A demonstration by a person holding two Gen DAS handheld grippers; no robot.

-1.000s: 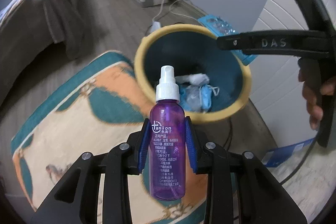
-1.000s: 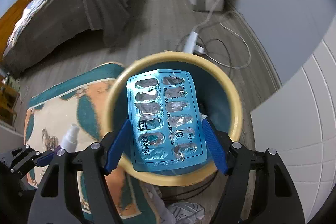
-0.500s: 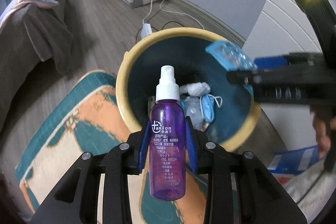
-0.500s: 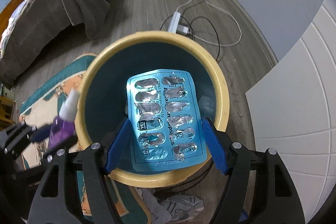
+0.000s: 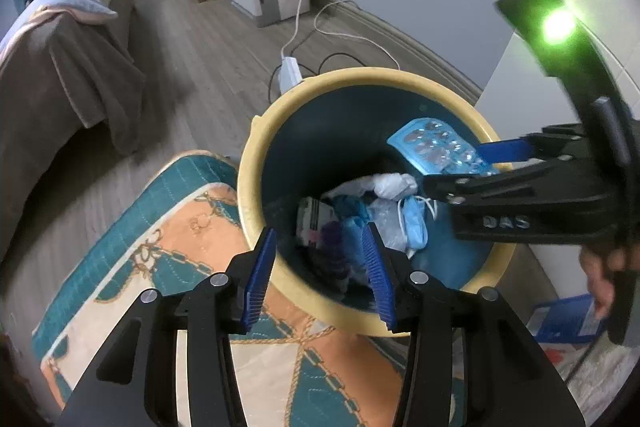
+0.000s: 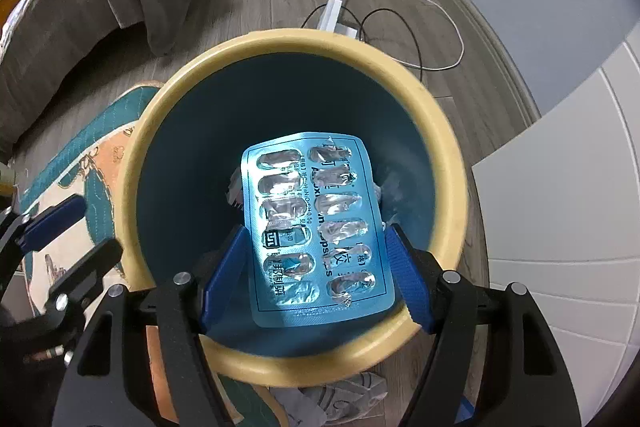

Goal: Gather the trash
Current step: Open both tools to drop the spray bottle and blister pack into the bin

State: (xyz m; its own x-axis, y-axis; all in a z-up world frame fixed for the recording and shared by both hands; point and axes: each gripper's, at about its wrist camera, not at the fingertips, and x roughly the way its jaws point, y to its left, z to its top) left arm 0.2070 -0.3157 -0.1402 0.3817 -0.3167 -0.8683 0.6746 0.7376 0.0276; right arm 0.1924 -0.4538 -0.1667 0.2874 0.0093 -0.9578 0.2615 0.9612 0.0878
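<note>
A yellow-rimmed bin with a dark teal inside (image 5: 248, 163) (image 6: 132, 163) stands on the floor and holds tissues, a blue face mask (image 5: 414, 223) and other trash. My left gripper (image 5: 320, 267) is open and empty over the bin's near rim. A blurred purple spray bottle (image 5: 334, 251) is inside the bin just below it. My right gripper (image 6: 316, 267) is shut on a blue blister pack (image 6: 312, 227) and holds it over the bin's mouth. The right gripper (image 5: 486, 163) and the pack (image 5: 436, 147) also show in the left wrist view.
A patterned teal and orange rug (image 5: 168, 247) lies left of the bin. A power strip with cables (image 5: 290, 71) lies on the wood floor behind it. A bed (image 5: 52, 67) is at the left, a white cabinet (image 6: 560, 187) at the right. Crumpled cloth (image 6: 340, 395) lies by the bin.
My left gripper has opened and let go of the purple spray bottle, which has dropped into the bin. Both grippers have moved closer over the bin. The right still holds the blister pack.
</note>
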